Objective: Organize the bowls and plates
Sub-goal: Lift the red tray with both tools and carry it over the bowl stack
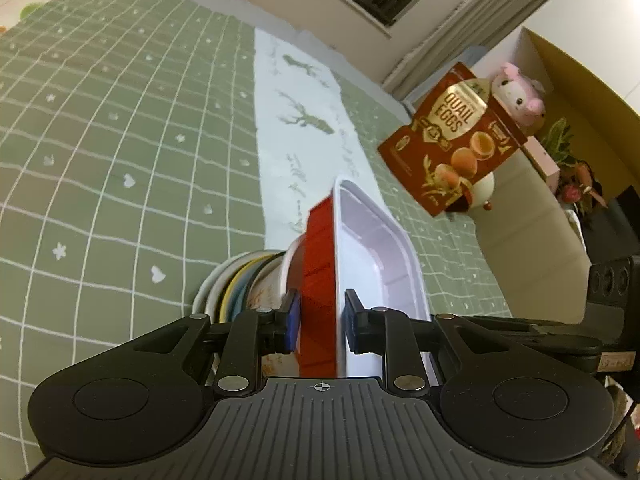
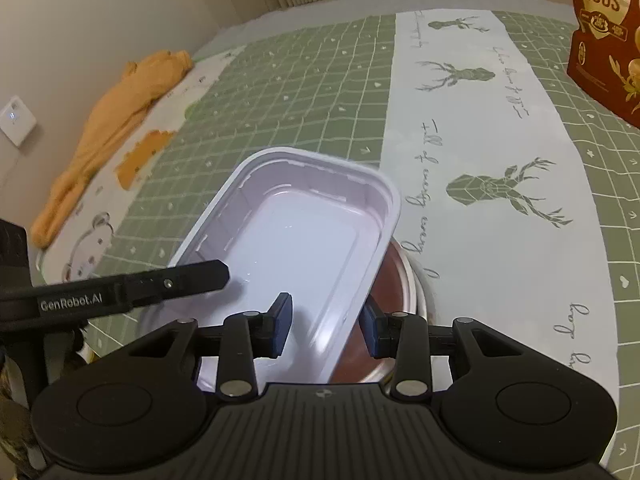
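tray (image 1: pixel 372 248) wall between both tongs (image 1: pixel 320 320)

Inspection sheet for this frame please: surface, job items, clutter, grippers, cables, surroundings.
Surface: green grid-patterned cloth with a white deer-print runner.
Job's things: white-lined red rectangular plastic tray atop a stack of round plates and bowls.
Clutter: red quail-egg bag; orange garment; pink plush toy.
Grippers: left hand-held gripper shut on the tray's wall; right hand-held gripper shut on its rim.
Cables: nothing seen.
Surroundings: beige wall, wall switch.
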The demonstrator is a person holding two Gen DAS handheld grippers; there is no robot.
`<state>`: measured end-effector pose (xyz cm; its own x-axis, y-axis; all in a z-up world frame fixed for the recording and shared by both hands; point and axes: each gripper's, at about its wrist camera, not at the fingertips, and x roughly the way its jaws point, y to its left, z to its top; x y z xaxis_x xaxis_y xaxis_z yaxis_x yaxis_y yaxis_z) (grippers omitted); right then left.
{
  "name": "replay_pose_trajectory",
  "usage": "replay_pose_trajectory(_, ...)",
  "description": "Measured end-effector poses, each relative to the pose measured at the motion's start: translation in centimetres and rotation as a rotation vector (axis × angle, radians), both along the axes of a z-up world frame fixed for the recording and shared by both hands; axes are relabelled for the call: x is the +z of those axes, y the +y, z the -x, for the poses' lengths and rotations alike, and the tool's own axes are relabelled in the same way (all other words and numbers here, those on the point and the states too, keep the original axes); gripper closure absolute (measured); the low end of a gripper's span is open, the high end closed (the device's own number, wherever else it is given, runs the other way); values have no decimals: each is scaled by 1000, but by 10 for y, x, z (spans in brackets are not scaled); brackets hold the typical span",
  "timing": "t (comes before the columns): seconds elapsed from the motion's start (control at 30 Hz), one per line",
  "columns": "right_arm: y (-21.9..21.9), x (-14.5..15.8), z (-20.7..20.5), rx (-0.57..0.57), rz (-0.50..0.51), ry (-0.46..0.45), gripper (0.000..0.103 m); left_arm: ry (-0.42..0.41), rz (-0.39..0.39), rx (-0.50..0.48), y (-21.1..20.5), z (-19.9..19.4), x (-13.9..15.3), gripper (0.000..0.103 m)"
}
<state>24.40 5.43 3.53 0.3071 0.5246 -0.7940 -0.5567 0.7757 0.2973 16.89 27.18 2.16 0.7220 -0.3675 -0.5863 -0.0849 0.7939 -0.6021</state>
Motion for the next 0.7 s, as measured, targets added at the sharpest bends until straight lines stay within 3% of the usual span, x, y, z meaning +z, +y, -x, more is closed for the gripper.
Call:
replay_pose_trajectory(0.3,-8,8,-3,-44,-3,-26,64,-20,47,-10,1,2,4,78)
replay_pose_trajectory(0.5,-14,11,-7,-88,16,-77,63,-9,69,33,8,-4,-1,78)
replay_pose_trajectory(0.7,-13,3,-20,-106,5,-45,63,-1,93,49,11,-13,-4,78)
